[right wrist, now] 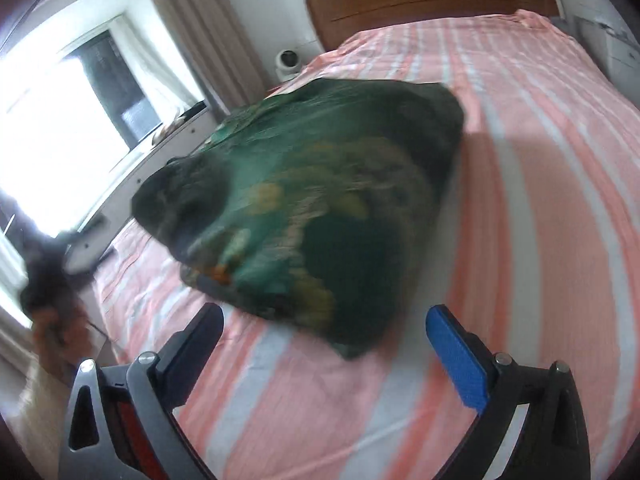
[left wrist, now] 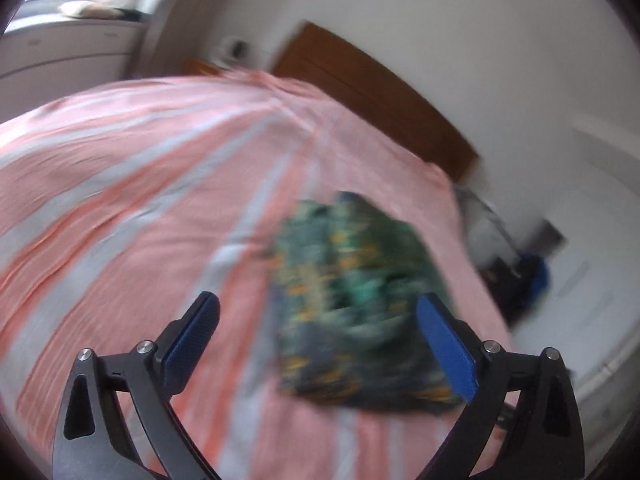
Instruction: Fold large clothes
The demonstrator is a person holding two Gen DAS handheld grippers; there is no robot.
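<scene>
Nearest the lens, left hand-held gripper (left wrist: 318, 338) spread wide, holding nothing, blue pads (left wrist: 192, 344) above striped bed cover (left wrist: 120, 208). Just ahead and rightward, green patterned garment (left wrist: 352, 300) lying as a compact bundle on the bed, toward its right edge, badly smeared by motion blur. Risk, as a judgement: closing on the bundle blind could pinch several layers at once, or catch the bed cover along with it, and drag the pile toward that edge and off the bed. Left wrist view alone shows the bed's right edge, the dark clutter (left wrist: 516, 276) on the floor beyond it, and wooden headboard (left wrist: 360, 92) at a slant. Further right, right hand-held gripper (right wrist: 324, 340) likewise splayed wide and empty, the garment (right wrist: 312, 200) near its tips but apart. Right wrist view alone shows the bundle's rumpled upper surface, bright window (right wrist: 80, 92), curtain (right wrist: 200, 24) and small white device (right wrist: 288, 62) beside the headboard.
</scene>
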